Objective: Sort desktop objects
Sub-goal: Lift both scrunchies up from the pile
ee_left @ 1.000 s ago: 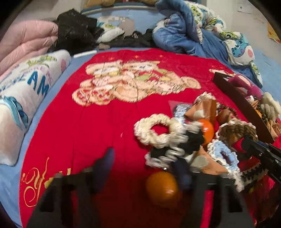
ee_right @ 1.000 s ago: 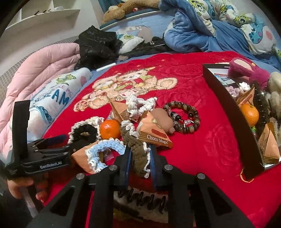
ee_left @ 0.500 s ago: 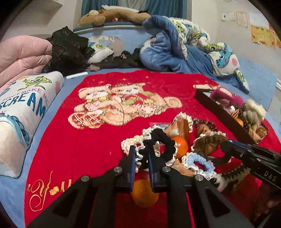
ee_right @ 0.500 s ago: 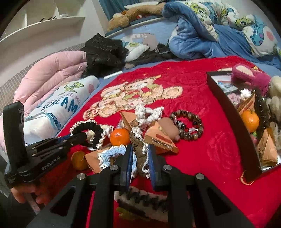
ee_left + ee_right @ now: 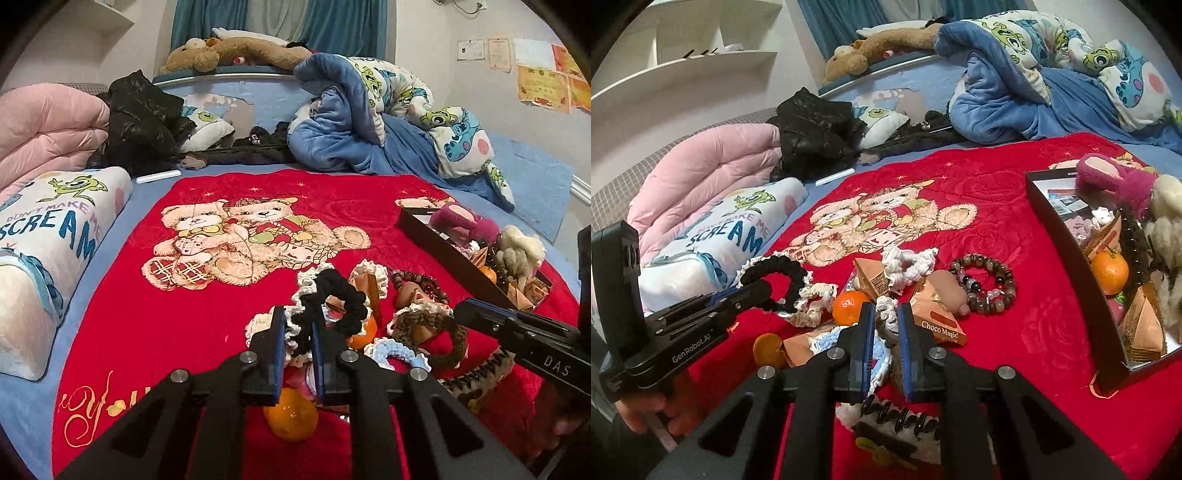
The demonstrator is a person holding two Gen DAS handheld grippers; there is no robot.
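My left gripper (image 5: 298, 326) is shut on a black scrunchie with white frill (image 5: 334, 295) and holds it up off the red blanket. The right wrist view shows that gripper (image 5: 764, 290) at the left with the black scrunchie (image 5: 783, 267) hanging from its tip. My right gripper (image 5: 886, 328) has a brown-and-white scrunchie (image 5: 888, 317) between its pads, and its jaws are closing tight on it. In the left wrist view this brown scrunchie (image 5: 424, 323) hangs at the right gripper's tip (image 5: 463, 308).
On the blanket lie tangerines (image 5: 291, 417) (image 5: 849, 306), a bead bracelet (image 5: 984, 282), wedge snack packets (image 5: 938, 323), and white (image 5: 908, 262) and light blue scrunchies (image 5: 391, 350). A dark box (image 5: 1067, 266) at the right holds plush toys, a tangerine and packets. Pillows and quilts ring the bed.
The left gripper closed on the black scrunchie and raised it off the pile. The right gripper squeezed tighter on the brown scrunchie and tipped upward slightly.
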